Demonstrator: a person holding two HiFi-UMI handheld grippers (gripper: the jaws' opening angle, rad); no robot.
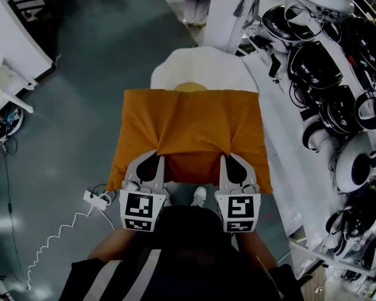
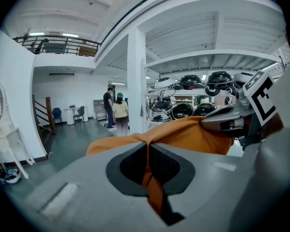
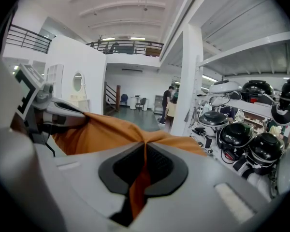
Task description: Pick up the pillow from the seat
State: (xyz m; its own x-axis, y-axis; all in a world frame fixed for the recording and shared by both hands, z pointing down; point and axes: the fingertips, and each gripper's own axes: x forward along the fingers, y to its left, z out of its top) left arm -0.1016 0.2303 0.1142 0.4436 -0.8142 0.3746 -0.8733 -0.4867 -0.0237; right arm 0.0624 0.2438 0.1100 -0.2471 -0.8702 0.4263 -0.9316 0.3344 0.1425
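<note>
Workshop hall, grey floor (image 1: pixel 69 93): an orange pillow (image 1: pixel 188 121) held by two grippers over a white seat (image 1: pixel 200 64).

From the left, a white power strip (image 1: pixel 95 199) lies on the floor. The left gripper (image 1: pixel 158 157) is pinched tight on a fold of the pillow's near edge, and the right gripper (image 1: pixel 224 158) is clamped on that same edge. The pillow spreads away from both, its long side running left to right across the seat's near edge, so neither hand is nearer. It looks lifted, though from above I cannot tell whether its far edge touches the seat. Shelves of headsets (image 1: pixel 326 74) stand at the right. No writing is readable, only square markers on the gripper cubes.
</note>
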